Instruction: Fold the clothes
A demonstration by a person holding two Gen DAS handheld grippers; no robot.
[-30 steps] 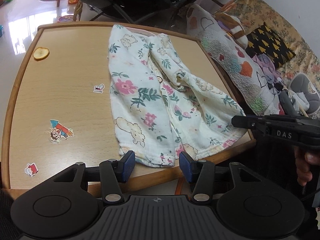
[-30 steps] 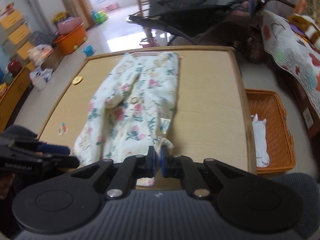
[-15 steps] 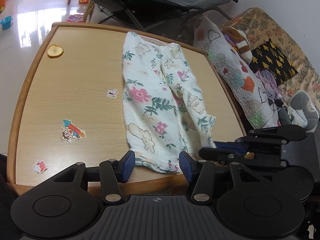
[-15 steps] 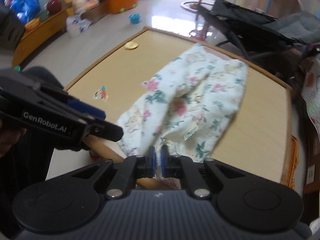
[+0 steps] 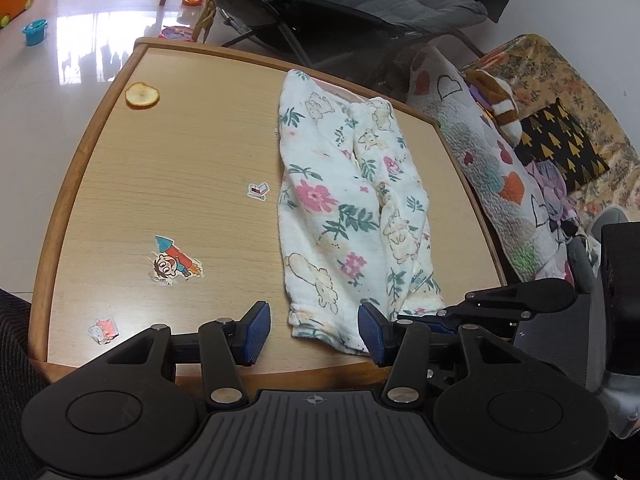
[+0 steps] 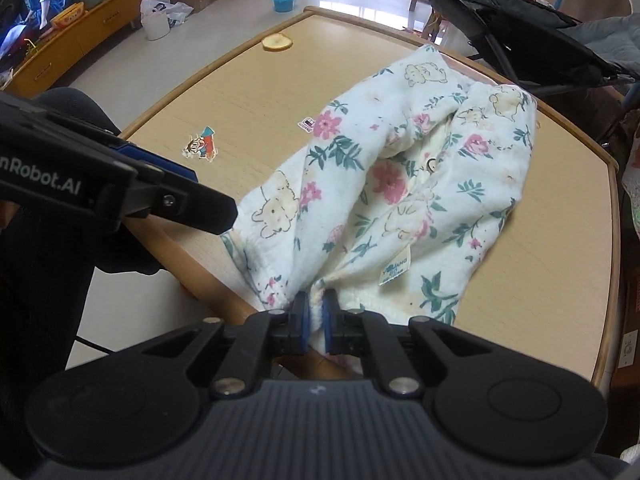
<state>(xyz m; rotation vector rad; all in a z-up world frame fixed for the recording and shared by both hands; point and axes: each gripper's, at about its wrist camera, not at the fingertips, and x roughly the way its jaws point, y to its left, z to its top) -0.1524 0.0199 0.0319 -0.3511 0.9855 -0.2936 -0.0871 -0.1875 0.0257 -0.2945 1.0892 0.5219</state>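
With the white floral cotton garment (image 6: pixel 400 184) lying lengthwise on the light wooden table (image 5: pixel 168 168), the right tongs (image 6: pixel 315 312) pinch its near hem while the left tongs (image 5: pixel 314 334) hang wide apart at the hem's other corner, so the fold step next calls for closing the left tongs there.

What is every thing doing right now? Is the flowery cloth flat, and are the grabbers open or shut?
White floral cloth garment: lying on the table, folded lengthwise, rumpled, near edge pinched.
Left hand-held gripper: open, holding nothing, at the garment's near hem.
Right hand-held gripper: shut on the garment's near edge.
Wooden table: level, carrying the garment.
Round yellowish slice: lying flat near the table's far corner.
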